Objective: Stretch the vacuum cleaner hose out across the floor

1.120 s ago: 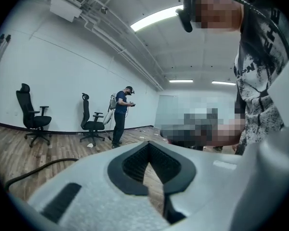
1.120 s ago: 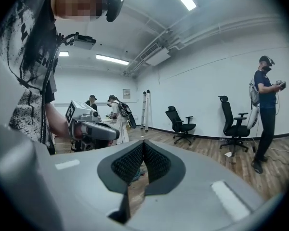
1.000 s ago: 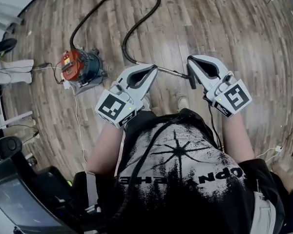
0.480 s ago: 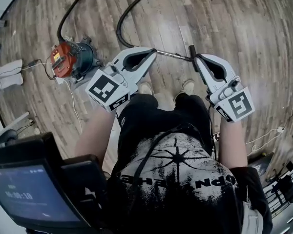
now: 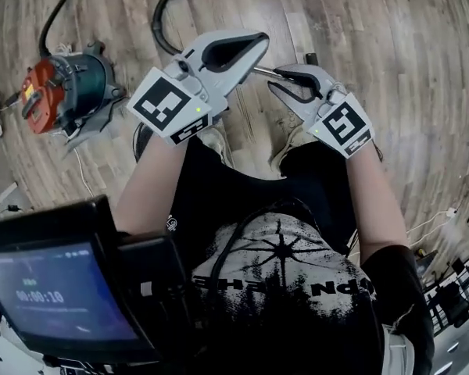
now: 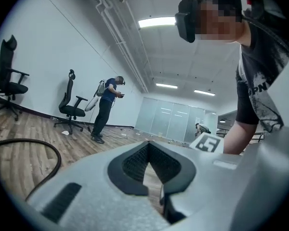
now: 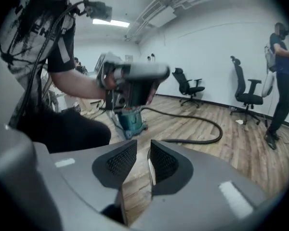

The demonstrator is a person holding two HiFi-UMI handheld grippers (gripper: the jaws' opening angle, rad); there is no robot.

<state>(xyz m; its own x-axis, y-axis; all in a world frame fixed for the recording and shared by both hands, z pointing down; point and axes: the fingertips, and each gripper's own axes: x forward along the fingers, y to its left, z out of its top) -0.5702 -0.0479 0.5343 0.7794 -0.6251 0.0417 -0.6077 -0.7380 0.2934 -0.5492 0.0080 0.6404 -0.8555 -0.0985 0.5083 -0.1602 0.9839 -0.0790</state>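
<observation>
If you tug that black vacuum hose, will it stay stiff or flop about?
Probably floppy: the hose lies in loose curves on the floor. A hard pull might drag the vacuum cleaner, which it seems joined to.

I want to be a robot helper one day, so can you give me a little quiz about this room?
1. True or false: the vacuum cleaner stands on carpet.
2. What colour is the hose? A black, B white, C yellow.
3. How many office chairs show in the left gripper view?
Key: 1 false, the floor is wood; 2 A; 3 two.
</observation>
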